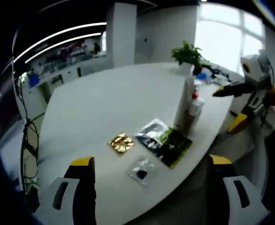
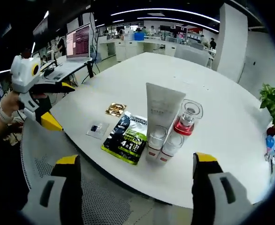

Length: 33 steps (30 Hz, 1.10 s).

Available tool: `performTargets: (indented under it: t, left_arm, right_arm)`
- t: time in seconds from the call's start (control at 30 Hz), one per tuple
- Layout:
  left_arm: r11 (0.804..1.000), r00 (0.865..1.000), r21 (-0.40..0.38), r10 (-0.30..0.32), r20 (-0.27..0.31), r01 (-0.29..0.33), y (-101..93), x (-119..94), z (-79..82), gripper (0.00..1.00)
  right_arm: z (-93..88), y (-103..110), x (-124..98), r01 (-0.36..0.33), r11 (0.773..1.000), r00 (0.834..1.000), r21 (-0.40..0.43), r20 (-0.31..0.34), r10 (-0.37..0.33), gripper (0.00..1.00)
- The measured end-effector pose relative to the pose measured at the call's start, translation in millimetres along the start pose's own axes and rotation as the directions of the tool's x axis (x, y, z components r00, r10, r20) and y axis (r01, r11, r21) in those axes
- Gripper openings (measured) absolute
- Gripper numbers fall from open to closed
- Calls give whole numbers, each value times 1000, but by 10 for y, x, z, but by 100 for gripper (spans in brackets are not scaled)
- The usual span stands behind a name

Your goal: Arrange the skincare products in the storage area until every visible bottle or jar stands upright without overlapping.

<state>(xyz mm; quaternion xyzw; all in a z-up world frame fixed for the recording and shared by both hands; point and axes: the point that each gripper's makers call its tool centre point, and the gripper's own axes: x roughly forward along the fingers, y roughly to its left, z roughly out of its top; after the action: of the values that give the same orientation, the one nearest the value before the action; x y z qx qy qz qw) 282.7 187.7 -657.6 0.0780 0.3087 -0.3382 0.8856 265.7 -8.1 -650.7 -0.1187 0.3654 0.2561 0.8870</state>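
A tall white tube (image 2: pixel 162 112) stands upright on the white table (image 2: pixel 212 84). A bottle with a red collar and clear cap (image 2: pixel 186 119) and two small clear-capped bottles (image 2: pixel 156 140) stand close against it. Flat beside them lie a black-and-green sachet (image 2: pixel 127 138), a gold sachet (image 2: pixel 115 109) and a small clear sachet (image 2: pixel 97 130). My right gripper (image 2: pixel 136 160) is open and short of the table edge; it also shows from the side (image 1: pixel 229 108). My left gripper (image 1: pixel 151 161) is open before the sachets (image 1: pixel 164 140), near the tube (image 1: pixel 184 105); it also shows at the table's left corner (image 2: pixel 57 104).
A potted plant (image 1: pixel 189 54) stands at the far end of the table (image 1: pixel 114 98), with small items beside it. A grey mesh chair (image 2: pixel 57 154) sits under my right gripper. A screen on a stand (image 2: pixel 79 42) is beyond the table corner.
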Motion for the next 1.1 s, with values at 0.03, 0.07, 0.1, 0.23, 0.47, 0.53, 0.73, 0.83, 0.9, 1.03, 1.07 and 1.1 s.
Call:
performTargets:
  t: [0.03, 0.07, 0.1, 0.23, 0.47, 0.53, 0.73, 0.83, 0.9, 1.03, 1.07, 1.1]
  left_arm:
    - [1000, 1000, -4, 5, -2, -5, 0, -1, -4, 97]
    - [1000, 1000, -6, 9, -9, -9, -11, -3, -18, 97]
    - [1000, 1000, -3, 16, -10, -16, -22, -7, -24, 97]
    - [1000, 1000, -11, 29, -8, -29, -42, -17, -41, 97]
    - [998, 998, -23, 62, -26, -63, -63, -70, -147, 97]
    - [998, 998, -24, 62, -24, -63, -72, -83, -153, 97]
    - [998, 997, -13, 66, -46, -66, -55, -75, -178, 97]
    - [998, 997, -14, 64, -51, -65, -40, -64, -174, 97]
    - [998, 997, -13, 54, -46, -55, -50, -52, -161, 97]
    - [999, 997, -4, 42, -60, -43, -49, -15, -175, 97]
    - [999, 997, 1, 41, -66, -41, -48, -3, -183, 97]
    - [999, 997, 5, 36, -70, -36, -50, 7, -191, 97]
  right_arm:
    - [0, -19, -4, 1, 1000, 1000, -2, 2, -1, 99]
    - [-5, -43, -4, -2, 1000, 1000, -7, 5, 2, 99]
    - [-11, -59, -3, -3, 1000, 1000, -8, 5, 3, 99]
    - [-20, -93, 3, -18, 1000, 1000, -17, 15, 19, 99]
    - [5, -121, 6, -46, 999, 998, -8, 47, 47, 99]
    - [6, -117, 10, -51, 999, 997, -5, 52, 51, 99]
    - [-2, -120, 41, -37, 999, 997, -9, 63, 38, 99]
    - [-18, -128, 42, -42, 999, 996, 4, 80, 42, 99]
    - [-64, -142, 54, -41, 999, 996, 14, 78, 40, 99]
    - [-107, -163, 71, -25, 1000, 995, 8, 96, 24, 99]
    - [-116, -161, 74, -28, 1000, 994, 11, 102, 27, 99]
    - [-116, -152, 76, -35, 999, 993, 15, 110, 33, 99]
